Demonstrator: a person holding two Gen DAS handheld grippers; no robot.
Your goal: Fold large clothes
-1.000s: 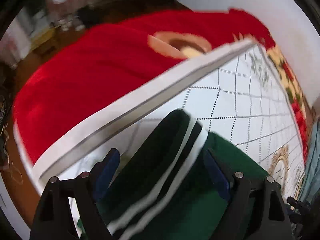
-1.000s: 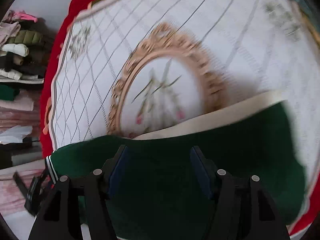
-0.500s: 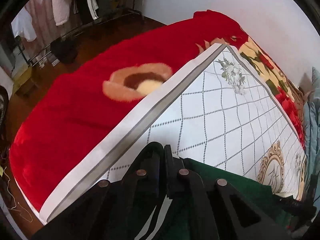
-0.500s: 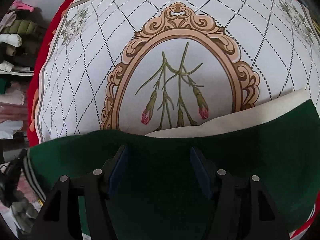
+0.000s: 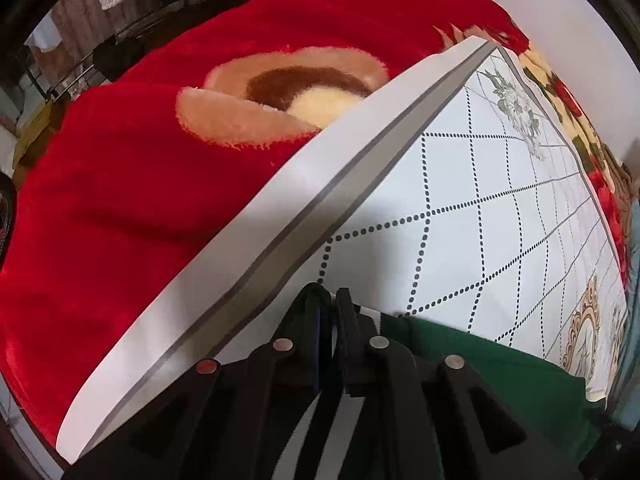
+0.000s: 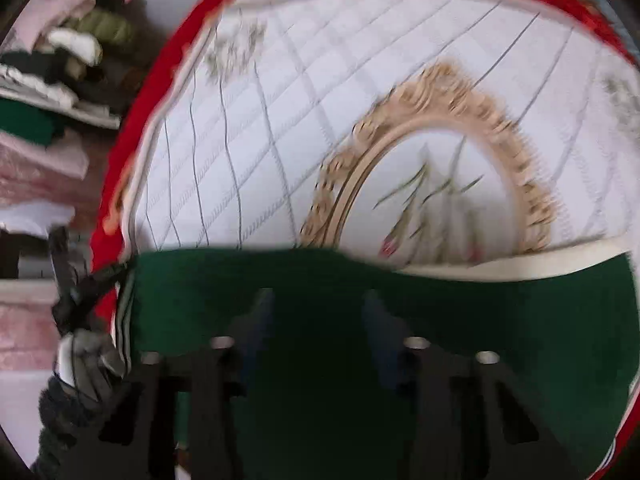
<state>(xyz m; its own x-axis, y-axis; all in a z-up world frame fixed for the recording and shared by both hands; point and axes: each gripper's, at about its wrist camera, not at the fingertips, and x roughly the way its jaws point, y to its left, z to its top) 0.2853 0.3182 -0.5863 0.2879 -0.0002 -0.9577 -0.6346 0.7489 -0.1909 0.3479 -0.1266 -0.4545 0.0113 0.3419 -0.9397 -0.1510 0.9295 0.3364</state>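
pinching striped cuff edge of dark green knit garment [image 5: 500, 364], left tool [image 5: 333, 308] clenched; right tool [image 6: 316, 312], jaws just narrowing, straddles the hem running rightward, grip unclear.

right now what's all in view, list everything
garment: one, dark green with white-striped trim, near edge of mat
mat: one, white with dotted diamond grid and gold oval frame, over blanket
blanket: one, red plush with tan and brown motif, under mat
clothes pile: several, pink, olive, white, green, stacked far left in right wrist view
left gripper: one, black, shut on striped trim
right gripper: one, black, jaws apart over garment, just been closing; blurred, grip unclear
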